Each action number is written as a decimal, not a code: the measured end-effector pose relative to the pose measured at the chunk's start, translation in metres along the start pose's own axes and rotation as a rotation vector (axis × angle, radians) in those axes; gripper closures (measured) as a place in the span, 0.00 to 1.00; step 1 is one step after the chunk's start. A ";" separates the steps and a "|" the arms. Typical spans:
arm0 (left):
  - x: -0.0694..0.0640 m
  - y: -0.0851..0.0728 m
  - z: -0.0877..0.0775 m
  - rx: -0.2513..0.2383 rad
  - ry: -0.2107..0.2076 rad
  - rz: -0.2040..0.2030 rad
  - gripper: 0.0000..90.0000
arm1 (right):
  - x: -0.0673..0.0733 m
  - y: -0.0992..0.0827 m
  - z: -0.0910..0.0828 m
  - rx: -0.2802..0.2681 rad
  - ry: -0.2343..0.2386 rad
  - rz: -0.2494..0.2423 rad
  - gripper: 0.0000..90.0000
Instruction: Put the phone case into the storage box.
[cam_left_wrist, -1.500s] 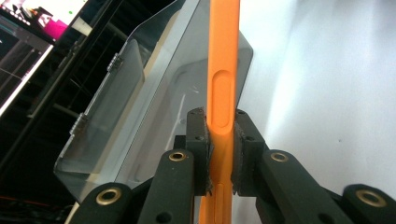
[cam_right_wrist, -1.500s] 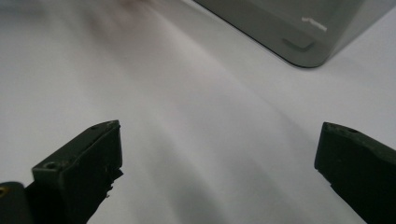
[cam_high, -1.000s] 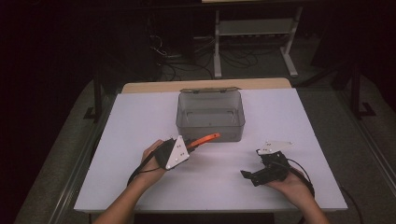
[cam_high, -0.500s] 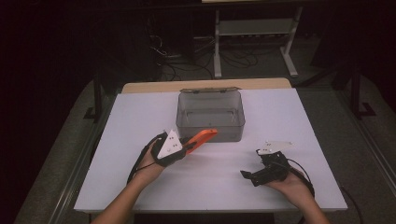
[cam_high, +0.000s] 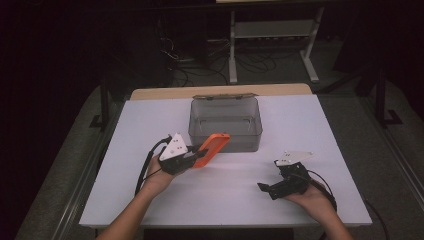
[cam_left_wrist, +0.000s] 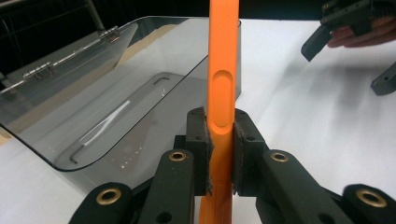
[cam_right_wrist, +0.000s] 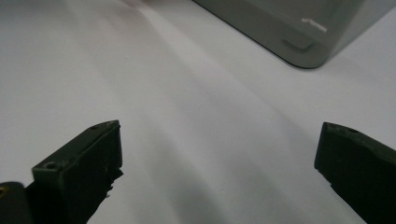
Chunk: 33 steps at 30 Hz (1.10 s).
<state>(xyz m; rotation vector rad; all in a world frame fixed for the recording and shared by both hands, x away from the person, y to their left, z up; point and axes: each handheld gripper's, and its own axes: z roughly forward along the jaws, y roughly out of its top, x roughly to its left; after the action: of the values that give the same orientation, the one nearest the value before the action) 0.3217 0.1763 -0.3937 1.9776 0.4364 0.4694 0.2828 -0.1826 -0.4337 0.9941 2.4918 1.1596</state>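
Left tongs (cam_high: 196, 156) pinched a flat orange tool handle (cam_high: 212, 148) between their pads, gripping it edge-on near one end, so that most of its length stuck out past the jaws toward the smoky translucent plastic box (cam_high: 225, 123) standing open near the far edge of the white surface (cam_high: 120, 200). In the left gripper view the orange handle (cam_left_wrist: 222, 84) rose straight up between the pads, with an oval recess just above the grip, and its far end hung at the box's near wall (cam_left_wrist: 93, 112). The right tongs (cam_high: 280, 185) rested toward the near right corner of the surface with their jaws spread wide and nothing between them; the right gripper view showed bare surface between them.

The likeliest trouble was a slip. The grip sat close to one end of a long, smooth piece, so its free weight could lever it round in the pads and let it swing or drop. If the tip caught the box's rim on the way in, the light box could slide toward the far edge or tip. The right tongs stood well apart from the box, too far to steady it.
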 end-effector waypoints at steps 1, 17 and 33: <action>0.001 -0.001 0.000 0.000 -0.002 -0.012 0.89 | 0.000 0.000 0.000 -0.001 0.000 0.000 0.00; 0.008 -0.003 -0.001 -0.010 -0.041 -0.086 0.89 | 0.000 0.000 0.000 -0.002 0.000 0.000 0.00; 0.017 0.010 -0.010 -0.054 -0.076 -0.129 0.88 | 0.000 0.000 -0.002 -0.011 0.001 -0.002 0.00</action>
<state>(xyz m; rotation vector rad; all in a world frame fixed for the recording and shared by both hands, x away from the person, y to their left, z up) 0.3321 0.1883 -0.3787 1.8955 0.4953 0.3204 0.2817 -0.1833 -0.4325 0.9879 2.4835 1.1727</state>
